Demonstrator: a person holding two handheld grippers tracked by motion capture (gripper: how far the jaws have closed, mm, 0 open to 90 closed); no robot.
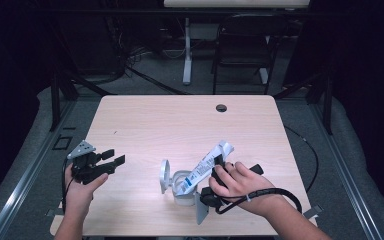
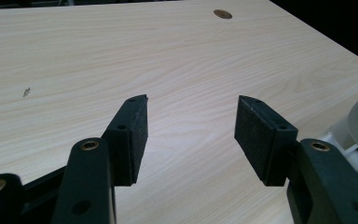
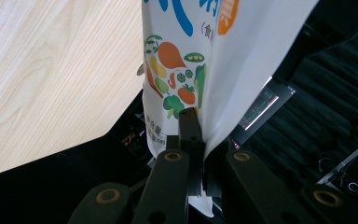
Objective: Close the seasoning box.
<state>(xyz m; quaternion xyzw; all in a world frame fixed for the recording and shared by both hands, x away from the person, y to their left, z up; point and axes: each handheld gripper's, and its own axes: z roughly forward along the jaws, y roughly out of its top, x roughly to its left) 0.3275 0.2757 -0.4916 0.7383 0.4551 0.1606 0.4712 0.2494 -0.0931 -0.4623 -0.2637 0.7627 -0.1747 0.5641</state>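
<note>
My right gripper (image 1: pixel 219 167) clamps the pouch (image 1: pixel 205 167), tilted mouth-down into the open container (image 1: pixel 182 187); my left gripper (image 1: pixel 111 159) waits open, well left of it.

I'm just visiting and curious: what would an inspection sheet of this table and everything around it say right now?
Surface: pale wooden table, one round hole near its far edge.
Job's things: printed white pouch tilted over an open white container, hinged lid up.
Clutter: nothing seen.
Grippers: left gripper open, nothing between its fingers; right gripper shut on the pouch.
Cables: black cable loops around the right wrist.
Surroundings: dark folding chair and a white table leg behind; grey floor.
</note>
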